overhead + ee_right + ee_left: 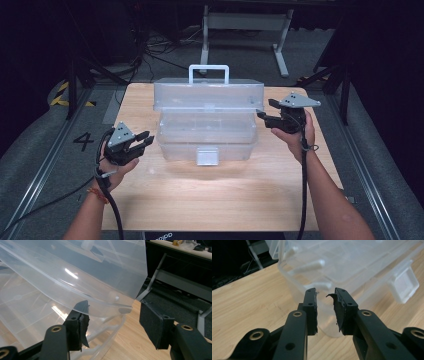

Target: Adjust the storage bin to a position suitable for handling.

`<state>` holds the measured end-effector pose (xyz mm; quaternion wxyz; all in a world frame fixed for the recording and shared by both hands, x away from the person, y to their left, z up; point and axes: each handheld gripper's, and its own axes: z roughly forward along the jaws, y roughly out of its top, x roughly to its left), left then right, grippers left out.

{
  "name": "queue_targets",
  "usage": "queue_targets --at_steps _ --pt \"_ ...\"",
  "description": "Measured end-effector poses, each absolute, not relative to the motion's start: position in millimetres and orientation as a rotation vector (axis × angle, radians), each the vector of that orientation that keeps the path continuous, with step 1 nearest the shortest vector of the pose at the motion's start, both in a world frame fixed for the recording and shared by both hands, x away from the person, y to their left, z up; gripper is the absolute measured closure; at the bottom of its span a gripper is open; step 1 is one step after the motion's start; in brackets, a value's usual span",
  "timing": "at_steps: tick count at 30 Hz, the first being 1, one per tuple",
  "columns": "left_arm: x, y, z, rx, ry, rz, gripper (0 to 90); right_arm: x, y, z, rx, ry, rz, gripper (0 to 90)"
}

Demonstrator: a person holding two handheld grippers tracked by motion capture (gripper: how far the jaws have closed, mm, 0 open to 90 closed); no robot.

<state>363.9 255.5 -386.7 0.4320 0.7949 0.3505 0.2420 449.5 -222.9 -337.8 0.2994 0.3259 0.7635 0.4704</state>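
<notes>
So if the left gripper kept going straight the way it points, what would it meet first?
Most likely the rounded near corner of the clear plastic box: in its own view, the left gripper, jaws slightly apart and empty, aims right at it. The depth between them is unclear.

High cam: fixed above near edge, looks fwd/down on whole table (215,200). L gripper cam: low, close, faces clear box (352,267) near-left corner. R gripper cam: close, at box's right end under lid (75,272). All share box.
</notes>
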Motion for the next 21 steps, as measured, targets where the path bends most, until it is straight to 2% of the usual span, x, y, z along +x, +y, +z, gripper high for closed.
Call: queue_targets --at_steps 11,19,21 --pt "342.7 268.3 -435.8 2.15 0.911 0.521 65.1 455.2 -214.1 -333.9 0.829 1.993 1.273 51.8" --pt "332.9 271.8 -457.3 2.182 0.962 0.449 49.9 463.7 -210.6 -329.7 0.856 1.967 1.303 54.5" --pt "331.9 271.9 -459.9 2.196 0.974 0.438 47.5 464.4 -210.2 -329.1 0.845 1.967 1.321 52.5"
